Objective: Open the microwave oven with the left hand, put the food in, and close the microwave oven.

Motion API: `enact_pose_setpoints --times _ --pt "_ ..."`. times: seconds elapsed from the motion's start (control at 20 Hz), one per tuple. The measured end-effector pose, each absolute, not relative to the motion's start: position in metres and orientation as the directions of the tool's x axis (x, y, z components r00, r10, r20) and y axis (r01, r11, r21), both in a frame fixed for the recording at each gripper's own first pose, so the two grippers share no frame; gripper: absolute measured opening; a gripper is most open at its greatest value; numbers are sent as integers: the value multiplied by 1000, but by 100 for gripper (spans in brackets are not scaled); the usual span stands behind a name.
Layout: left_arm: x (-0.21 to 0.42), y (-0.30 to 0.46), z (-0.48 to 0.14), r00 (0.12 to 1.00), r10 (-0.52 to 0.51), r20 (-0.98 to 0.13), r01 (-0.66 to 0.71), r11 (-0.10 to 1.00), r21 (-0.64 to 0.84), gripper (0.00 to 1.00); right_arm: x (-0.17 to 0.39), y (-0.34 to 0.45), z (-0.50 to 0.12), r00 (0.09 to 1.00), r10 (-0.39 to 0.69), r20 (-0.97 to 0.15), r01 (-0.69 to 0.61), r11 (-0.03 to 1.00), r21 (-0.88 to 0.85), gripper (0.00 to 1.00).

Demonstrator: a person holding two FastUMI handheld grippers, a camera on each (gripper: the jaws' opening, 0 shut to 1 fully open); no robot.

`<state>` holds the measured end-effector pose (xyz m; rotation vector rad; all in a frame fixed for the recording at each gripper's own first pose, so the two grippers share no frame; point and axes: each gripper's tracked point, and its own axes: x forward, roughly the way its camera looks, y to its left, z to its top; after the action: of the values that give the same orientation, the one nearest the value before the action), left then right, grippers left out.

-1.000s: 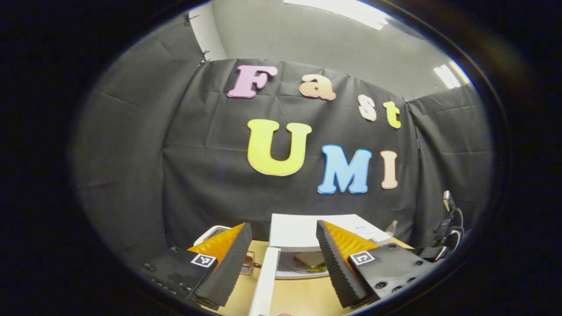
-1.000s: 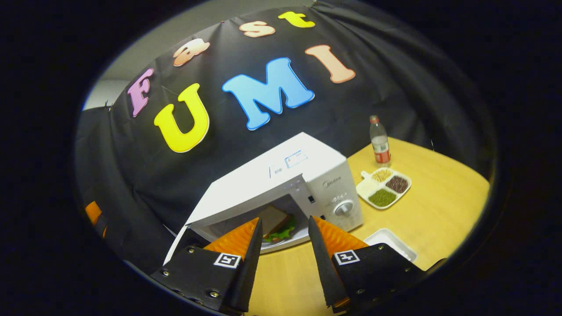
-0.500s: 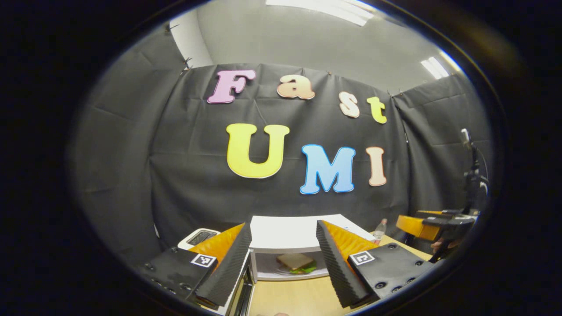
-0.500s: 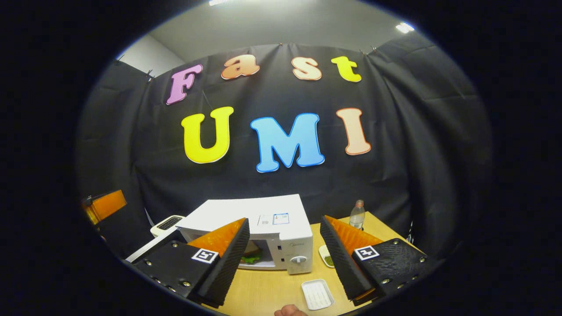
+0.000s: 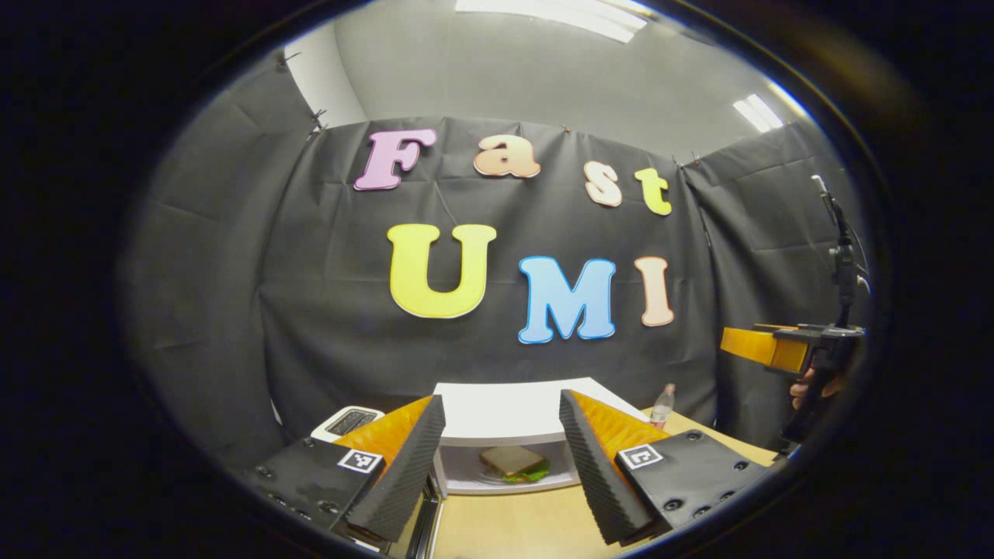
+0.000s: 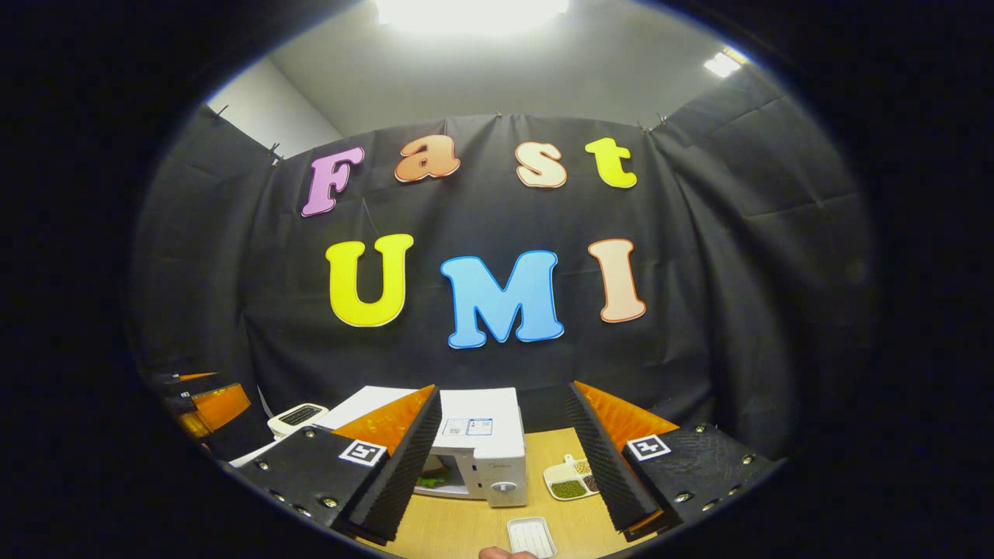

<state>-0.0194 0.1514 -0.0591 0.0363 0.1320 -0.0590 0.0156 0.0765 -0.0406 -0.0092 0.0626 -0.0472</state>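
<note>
The white microwave (image 5: 509, 400) stands open on the wooden table, straight ahead of my left gripper (image 5: 500, 397). Inside it a sandwich with green leaves (image 5: 514, 463) lies on a plate. The door's edge (image 5: 429, 528) shows low beside my left finger. My left gripper is open and holds nothing. In the right gripper view the microwave (image 6: 483, 446) sits farther off, with the sandwich's greens (image 6: 432, 483) just visible. My right gripper (image 6: 503, 388) is open and empty too. It also appears at the right of the left gripper view, right gripper (image 5: 769, 348), held up by a hand (image 5: 808, 386).
A toaster (image 6: 297, 417) stands left of the microwave. To its right lies a divided dish of grains (image 6: 571, 481), and a small white tray (image 6: 530, 536) lies nearer. A bottle (image 5: 662, 405) stands at the back right. The left gripper (image 6: 210, 404) shows at the far left.
Both grippers drew back from the microwave, which now looks smaller. The right gripper levelled out and rose. The door edge moved from between my left fingers to the lower left.
</note>
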Motion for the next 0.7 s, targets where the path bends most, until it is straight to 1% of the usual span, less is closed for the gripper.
enact_pose_setpoints --times 0.05,0.2,0.35,0.45,0.7 --pt "-23 153 -60 988 -65 -142 70 997 31 94 15 75 -39 997 -49 -57 49 999 -9 96" --pt "-29 161 -63 983 -79 -163 85 996 34 70 16 79 -36 997 -51 -54 51 999 4 97" --pt "-35 191 -65 983 -34 -179 43 998 48 10 15 85 -34 998 -54 -44 55 998 10 97" --pt "-46 217 -70 979 -28 -201 37 998 42 7 17 92 -34 998 -54 -43 55 998 16 96" --pt "-80 294 -102 955 17 -296 9 996 88 6 17 105 -38 997 -65 -48 67 997 26 97"
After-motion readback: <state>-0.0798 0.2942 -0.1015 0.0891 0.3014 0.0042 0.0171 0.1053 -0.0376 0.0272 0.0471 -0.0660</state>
